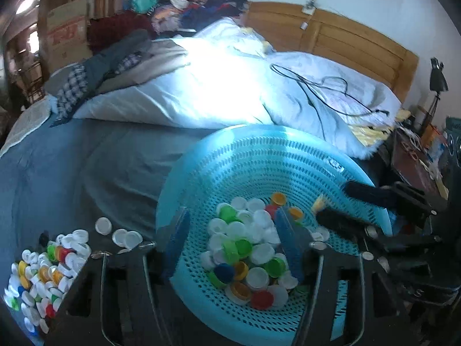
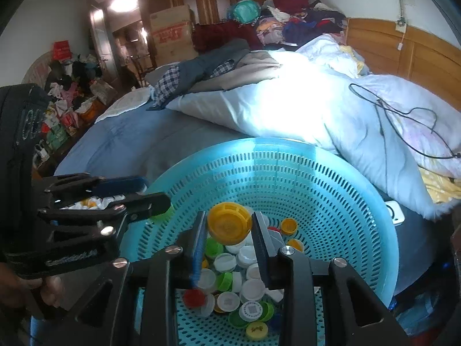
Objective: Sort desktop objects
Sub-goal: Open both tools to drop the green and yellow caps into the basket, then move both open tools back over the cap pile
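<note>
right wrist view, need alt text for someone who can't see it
The right gripper holds a yellow bottle cap between its fingers above a light blue perforated basket filled with mixed-colour caps. The left gripper reaches over the basket's left rim, with a cluttered bed behind.

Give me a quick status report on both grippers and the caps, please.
Right gripper shut on yellow cap, above blue basket. Left gripper open, empty, over basket's caps. Loose cap pile remains outside. Nothing in the way.

left wrist: close above basket (image 1: 259, 155), facing bed (image 1: 86, 150) | right wrist: same, closer | shared: basket, bed
</note>
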The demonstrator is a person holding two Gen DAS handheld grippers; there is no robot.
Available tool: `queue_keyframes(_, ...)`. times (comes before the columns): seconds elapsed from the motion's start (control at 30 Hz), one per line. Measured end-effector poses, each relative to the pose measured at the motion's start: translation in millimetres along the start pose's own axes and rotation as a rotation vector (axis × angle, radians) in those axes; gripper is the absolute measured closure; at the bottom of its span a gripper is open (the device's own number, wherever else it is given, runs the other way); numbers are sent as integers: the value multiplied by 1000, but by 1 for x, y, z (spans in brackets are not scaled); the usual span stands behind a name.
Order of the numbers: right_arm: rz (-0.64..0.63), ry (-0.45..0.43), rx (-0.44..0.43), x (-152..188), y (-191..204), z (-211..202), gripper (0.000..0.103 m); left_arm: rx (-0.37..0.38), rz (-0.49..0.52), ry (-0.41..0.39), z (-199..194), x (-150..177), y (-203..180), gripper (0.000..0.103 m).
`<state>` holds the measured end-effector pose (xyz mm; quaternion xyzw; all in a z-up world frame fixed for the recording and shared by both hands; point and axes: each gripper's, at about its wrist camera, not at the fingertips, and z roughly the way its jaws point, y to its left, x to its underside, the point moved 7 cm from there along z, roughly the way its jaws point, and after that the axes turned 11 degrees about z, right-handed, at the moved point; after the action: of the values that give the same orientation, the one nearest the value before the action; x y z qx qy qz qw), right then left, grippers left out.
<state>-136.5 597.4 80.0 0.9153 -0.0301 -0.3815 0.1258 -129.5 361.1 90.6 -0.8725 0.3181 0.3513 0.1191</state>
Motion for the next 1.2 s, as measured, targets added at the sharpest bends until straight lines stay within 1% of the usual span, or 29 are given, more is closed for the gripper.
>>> queue_keyframes(0.03, 11, -11, -4, 0, -1, -2, 26, 1, -2, 1, -2, 1, 2, 47)
queue_keyframes(0.13, 9, -16, -6, 2, 0, -7, 26, -5, -9, -12, -12, 8, 12, 47)
queue_keyframes(0.23, 7, -21, -18, 6, 6, -13, 26, -11, -37, -26, -28, 23, 29, 47)
queue_keyframes(0.27, 6, -22, -21, 8, 7, -14, 26, -25, -45, -33, -33, 30, 36, 43)
queue_keyframes(0.3, 3, -22, -27, 11, 11, -16, 26, -51, -55, -36, -41, 40, 46, 37)
queue_keyframes(0.33, -4, -17, -30, 13, 14, -15, 26, -70, -61, -41, -47, 46, 53, 34)
queue_keyframes(0.43, -34, -1, -42, 25, 28, -16, 25, -136, -95, -48, -68, 77, 82, 33)
queue_keyframes(0.53, -68, 7, -54, 36, 44, -18, 24, -286, -117, -60, -97, 116, 116, 33)
queue_keyframes(0.6, -96, 7, -64, 42, 57, -21, 23, -372, -158, -89, -119, 140, 134, 32)
queue_keyframes(0.63, -118, 3, -65, 45, 65, -22, 23, -399, -182, -100, -128, 151, 141, 29)
queue_keyframes(0.7, -158, -1, -70, 51, 80, -25, 21, -451, -231, -116, -144, 178, 155, 10)
queue_keyframes(0.77, -205, -5, -74, 59, 96, -28, 20, -488, -278, -126, -156, 209, 167, 9)
queue_keyframes(0.83, -267, -13, -74, 68, 115, -30, 16, -513, -332, -93, -158, 241, 180, 9)
queue_keyframes(0.87, -299, -8, -79, 74, 126, -30, 15, -521, -361, -59, -156, 260, 188, 9)
queue_keyframes(0.93, -332, 14, -100, 86, 144, -27, 13, -497, -442, -16, -149, 294, 203, 9)
queue_keyframes(1.0, -342, 54, -146, 98, 161, -20, 13, -464, -519, 27, -141, 321, 212, 11)
queue_keyframes(1.03, -347, 76, -175, 104, 172, -16, 13, -459, -541, 39, -140, 333, 213, 11)
queue_keyframes(1.07, -354, 90, -197, 107, 180, -11, 14, -455, -562, 46, -141, 344, 213, 11)
queue_keyframes(1.1, -362, 105, -225, 109, 190, -3, 18, -449, -575, 50, -139, 351, 213, 11)
queue_keyframes(1.13, -367, 131, -246, 111, 202, 11, 27, -445, -577, 54, -137, 355, 210, 11)
queue_keyframes(1.17, -366, 160, -253, 112, 211, 27, 35, -437, -579, 60, -133, 359, 207, 11)
queue_keyframes(1.2, -363, 193, -252, 110, 221, 49, 48, -427, -585, 63, -132, 362, 206, 11)
